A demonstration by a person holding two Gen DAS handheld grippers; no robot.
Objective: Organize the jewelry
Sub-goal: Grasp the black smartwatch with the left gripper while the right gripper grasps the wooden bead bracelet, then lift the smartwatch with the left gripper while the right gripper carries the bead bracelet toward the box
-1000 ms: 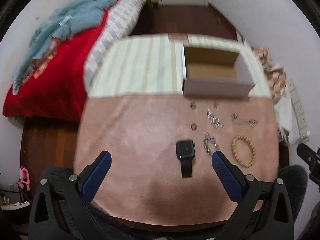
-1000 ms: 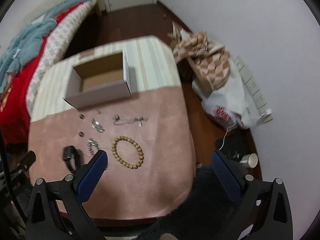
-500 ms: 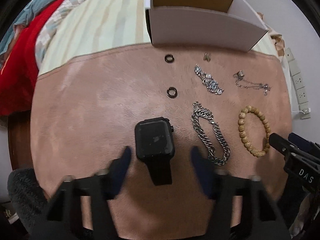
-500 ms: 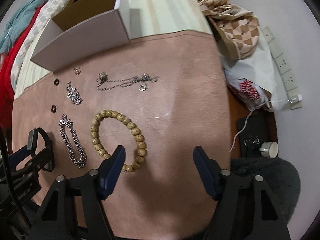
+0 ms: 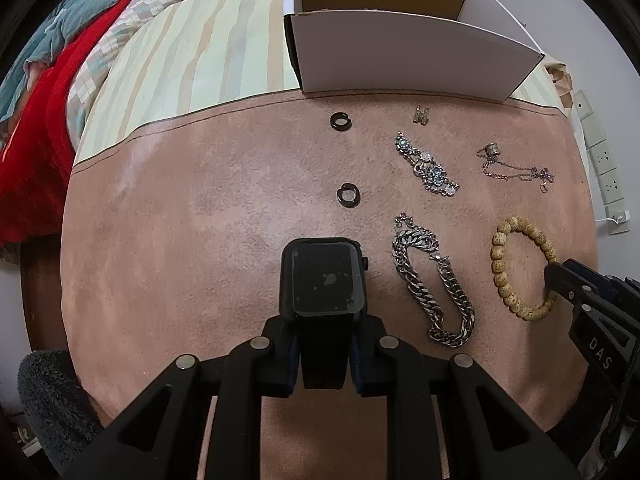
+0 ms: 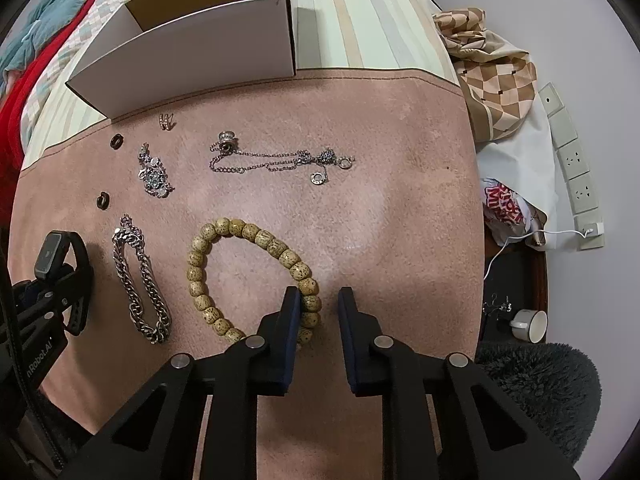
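A black smartwatch (image 5: 322, 276) lies on the pink cloth (image 5: 192, 220). My left gripper (image 5: 323, 326) points down over it, its jaws closing, and both pads touch the watch strap between them. A wooden bead bracelet (image 6: 240, 236) lies to the right. My right gripper (image 6: 319, 294) is closing too. One finger stands inside the loop against the beads, and the other finger (image 6: 346, 308) stands apart from them. The white cardboard box (image 5: 400, 52) stands open at the far edge.
Between watch and beads lies a silver curb chain (image 5: 434, 280). Farther back are a crystal bracelet (image 5: 428, 170), a thin charm chain (image 6: 276, 160), two black rings (image 5: 349, 194) and a small earring (image 5: 421, 114). Bags (image 6: 496, 92) and a cup (image 6: 528, 322) sit beyond the right table edge.
Both grippers dropped from high above the table to the cloth and their jaws narrowed. The left now grips the watch strap; the right now straddles the bead strand.
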